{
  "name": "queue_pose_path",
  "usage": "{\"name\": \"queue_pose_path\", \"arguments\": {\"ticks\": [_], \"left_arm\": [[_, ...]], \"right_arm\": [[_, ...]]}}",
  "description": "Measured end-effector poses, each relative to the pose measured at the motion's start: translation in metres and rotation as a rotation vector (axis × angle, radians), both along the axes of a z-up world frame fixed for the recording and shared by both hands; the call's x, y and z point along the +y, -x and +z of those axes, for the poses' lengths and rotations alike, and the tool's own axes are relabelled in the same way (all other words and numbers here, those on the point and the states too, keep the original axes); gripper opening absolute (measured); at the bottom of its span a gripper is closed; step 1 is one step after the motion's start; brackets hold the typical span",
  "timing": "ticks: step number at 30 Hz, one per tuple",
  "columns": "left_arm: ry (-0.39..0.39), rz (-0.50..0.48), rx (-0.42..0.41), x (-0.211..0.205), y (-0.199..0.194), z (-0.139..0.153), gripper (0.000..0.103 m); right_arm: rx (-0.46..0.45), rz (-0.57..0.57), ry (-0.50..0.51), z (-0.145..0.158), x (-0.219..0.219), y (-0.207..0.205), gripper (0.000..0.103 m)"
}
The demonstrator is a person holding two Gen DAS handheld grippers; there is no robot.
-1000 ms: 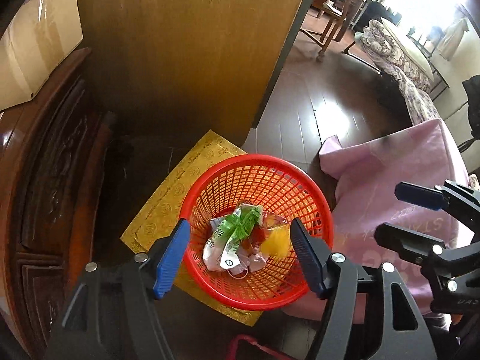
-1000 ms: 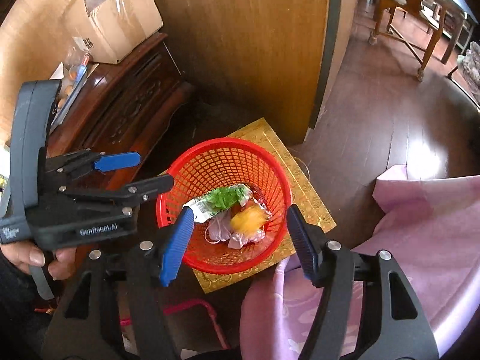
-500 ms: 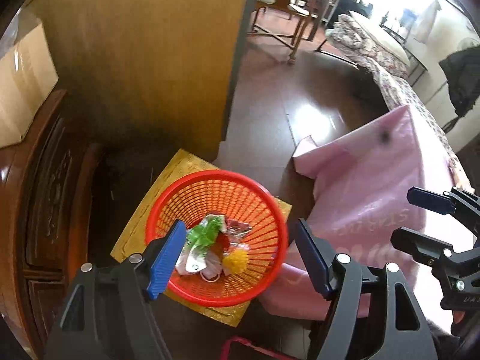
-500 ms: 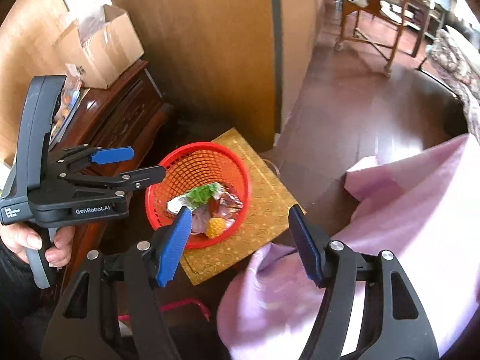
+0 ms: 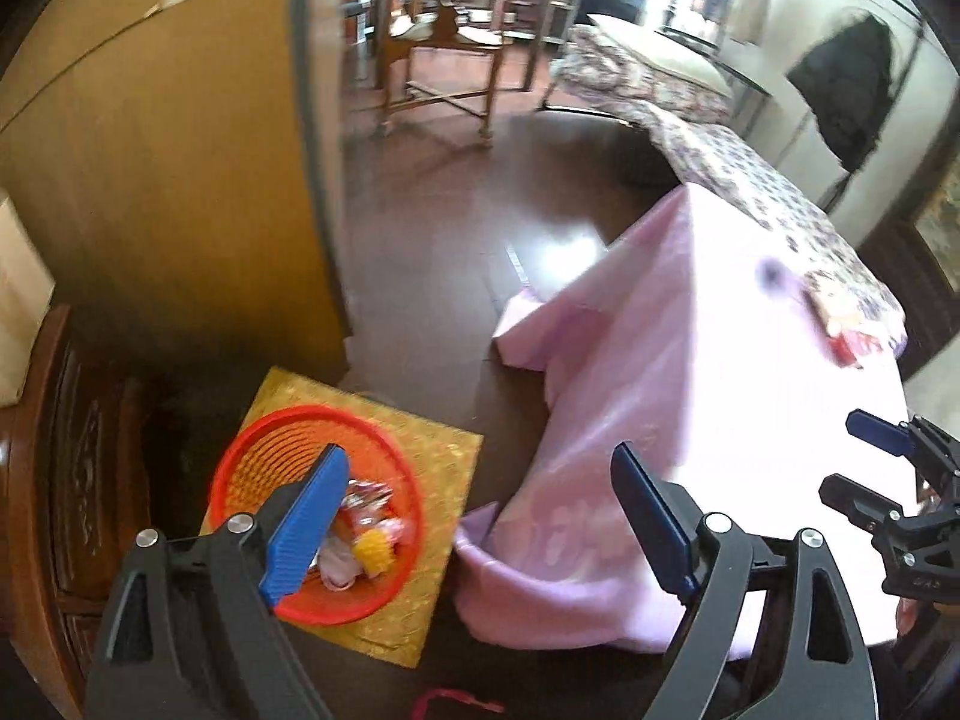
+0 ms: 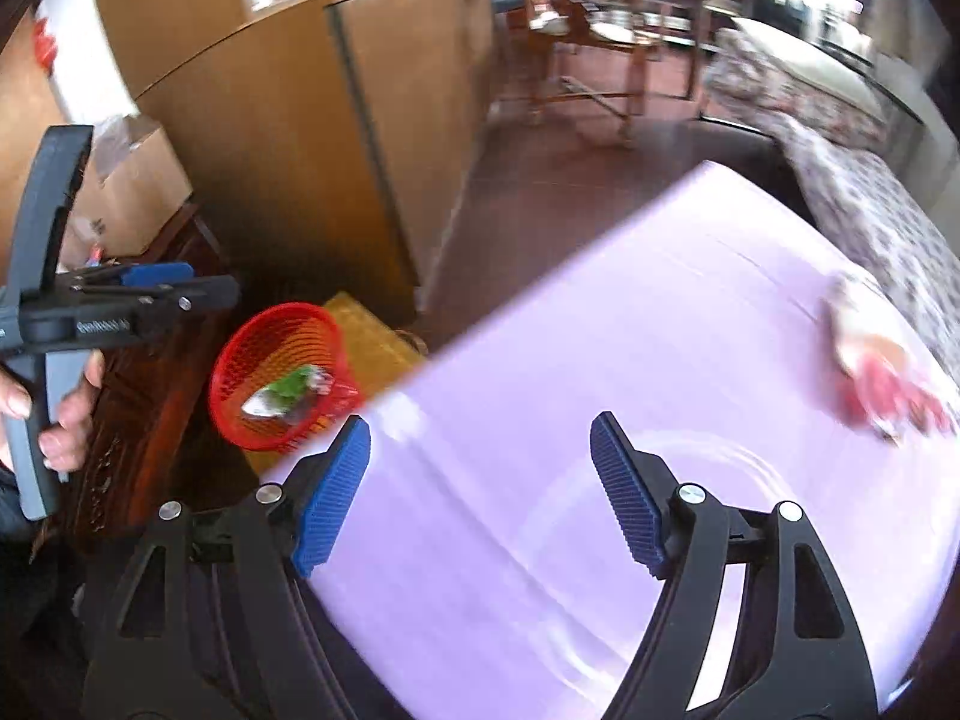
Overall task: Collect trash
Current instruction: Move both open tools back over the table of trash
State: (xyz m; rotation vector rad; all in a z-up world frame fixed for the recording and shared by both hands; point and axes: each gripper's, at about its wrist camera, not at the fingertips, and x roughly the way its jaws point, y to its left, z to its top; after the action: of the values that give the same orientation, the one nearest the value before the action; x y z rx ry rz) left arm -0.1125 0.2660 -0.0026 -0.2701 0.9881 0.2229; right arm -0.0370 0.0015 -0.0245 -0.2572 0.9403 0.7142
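From the left wrist, the left gripper hangs with its two ribbed blue fingers spread wide and nothing between them. Below the left finger sits one round red basket of plastic lattice, resting on a square gold-patterned mat on the dark, glossy wooden floor. Inside the basket lies a small heap of crumpled trash: shiny wrappers, pale pink film and one knobbly yellow lump; the exact count cannot be told. Right of the basket, a smooth pink cloth drapes over a tabletop and hangs down to the floor, its lower fold near the mat's edge. On the cloth, far from the basket, lies a blurred red-and-pale wrapper. The right gripper juts in at the right edge, its fingers apart. From the right wrist, the right gripper hovers over the pink cloth with both blue ribbed fingers parted and empty. The red basket sits left of the cloth's edge, with a green wrapper showing inside. The blurred wrapper lies on the cloth at the far right of the basket. The left gripper, held by a hand, is above and left of the basket, in front of a carved dark wooden cabinet carrying one cardboard box.
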Motion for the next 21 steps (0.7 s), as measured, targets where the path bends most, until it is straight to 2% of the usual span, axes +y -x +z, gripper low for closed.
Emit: {"name": "queue_pose_path", "arguments": {"ticks": [8,14,19,21], "left_arm": [[0.004,-0.125,0.000,-0.082,-0.042,0.008,0.090],[0.000,-0.227,-0.002,-0.144,-0.079,0.009,0.092],[0.010,-0.303,-0.014,-0.194,-0.107,0.007,0.092],[0.012,-0.326,-0.015,-0.213,-0.118,0.003,0.092]], "right_arm": [[-0.017,-0.170,-0.036,-0.004,-0.098,-0.015,0.076],[-0.030,-0.345,-0.131,0.000,-0.168,-0.037,0.078],[-0.025,-0.469,-0.205,-0.006,-0.210,-0.050,0.079],[-0.020,-0.503,-0.204,-0.010,-0.217,-0.057,0.079]]}}
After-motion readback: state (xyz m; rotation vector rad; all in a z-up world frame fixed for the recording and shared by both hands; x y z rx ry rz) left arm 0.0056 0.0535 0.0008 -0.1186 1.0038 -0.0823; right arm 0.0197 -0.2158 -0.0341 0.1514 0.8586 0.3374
